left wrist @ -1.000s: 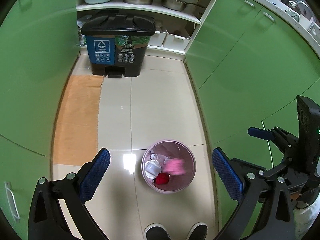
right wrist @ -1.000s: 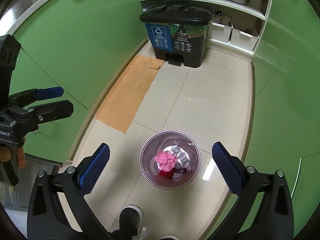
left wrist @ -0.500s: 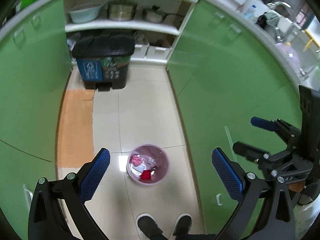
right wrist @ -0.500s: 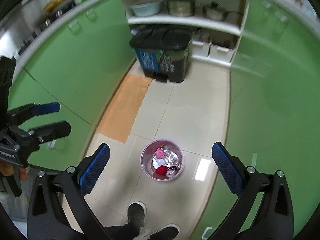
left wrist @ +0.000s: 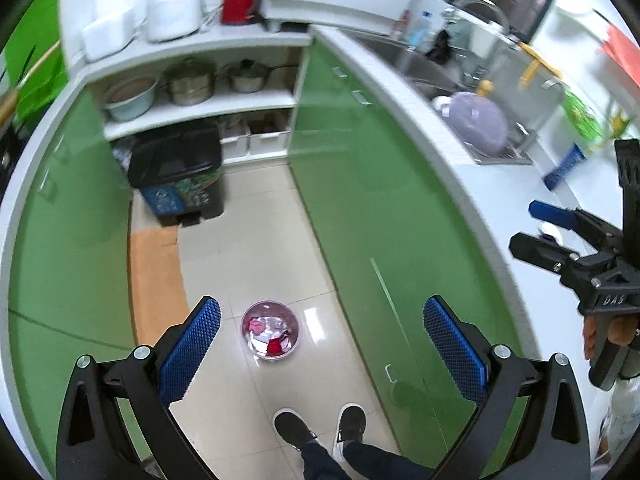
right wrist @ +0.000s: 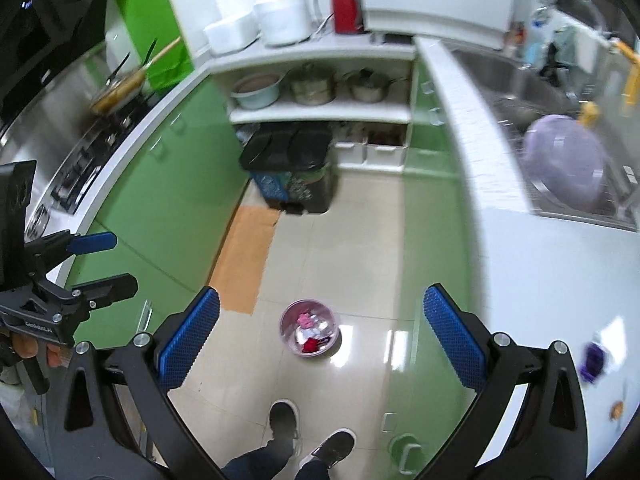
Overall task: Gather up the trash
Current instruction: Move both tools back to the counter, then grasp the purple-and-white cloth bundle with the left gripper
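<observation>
Basket contents: the pink bin (left wrist: 270,334) on the floor holds pink, white and red scraps, too small to identify.
Counter right edge: purple item (right wrist: 593,356) and small orange bit (right wrist: 617,411), blurred.
Sink area: bottles (left wrist: 421,28) smeared by blur.
Person: only shoes (right wrist: 285,420) and shins, cut by the lower edge.

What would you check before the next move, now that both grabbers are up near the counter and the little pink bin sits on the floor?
1. Left gripper open, holding nothing: ok.
2. Right gripper open, holding nothing: ok.
3. Pink bin upright on the floor: ok.
4. Scraps still on the white counter, purple scrap and orange bit: not ok.
5. Whether they really are trash: cannot tell, blurred.
</observation>
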